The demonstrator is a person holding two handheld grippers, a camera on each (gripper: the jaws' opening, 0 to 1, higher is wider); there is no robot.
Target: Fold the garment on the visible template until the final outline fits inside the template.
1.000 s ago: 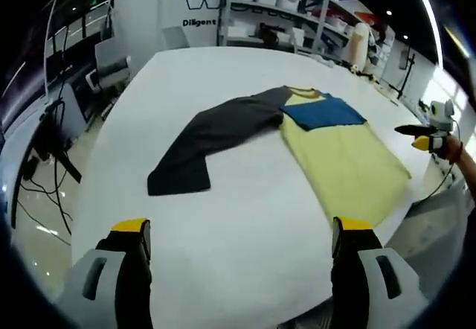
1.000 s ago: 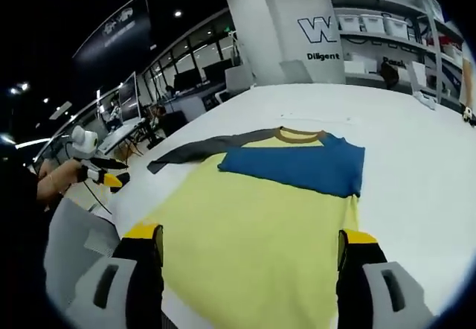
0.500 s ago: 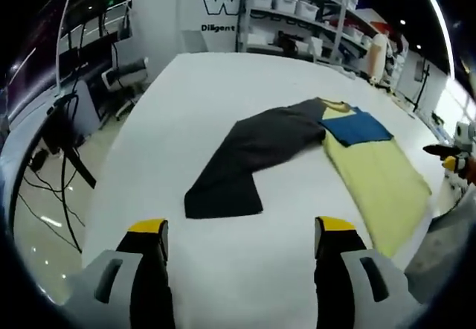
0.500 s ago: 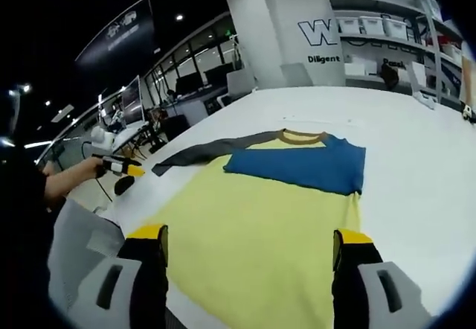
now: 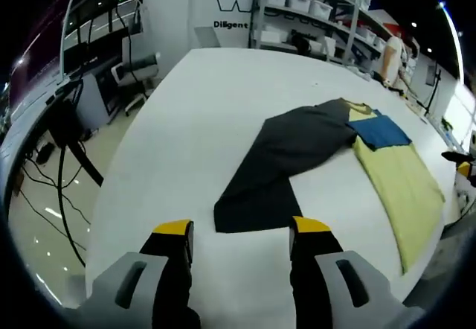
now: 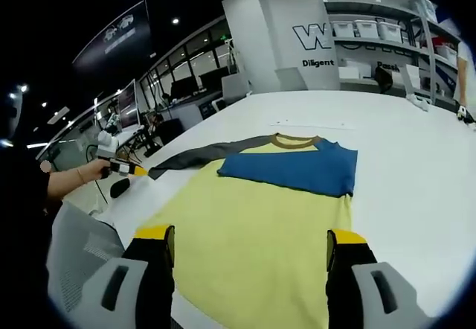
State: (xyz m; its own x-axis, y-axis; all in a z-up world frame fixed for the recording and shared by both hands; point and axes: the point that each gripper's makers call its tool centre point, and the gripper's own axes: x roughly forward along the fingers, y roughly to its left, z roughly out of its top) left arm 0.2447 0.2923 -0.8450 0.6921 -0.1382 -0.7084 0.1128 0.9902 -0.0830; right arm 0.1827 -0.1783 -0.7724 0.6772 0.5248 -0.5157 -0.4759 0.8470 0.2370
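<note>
Closing in on the dark sleeve's cuff (image 5: pixel 249 213), the left hand-held gripper (image 5: pixel 236 234) narrows its empty jaws while the right hand-held gripper (image 6: pixel 248 240) gapes wide at lower centre over the limp, light garment (image 6: pixel 256 217) spread across the white tabletop (image 5: pixel 193 106).

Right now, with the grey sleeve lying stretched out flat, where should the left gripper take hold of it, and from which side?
Probably at the cuff end of the grey sleeve, the squared edge nearest the open left gripper. It lies flat on the white table with bare surface around it, away from the yellow body. Come straight ahead and low, so one jaw slips under the edge.
</note>
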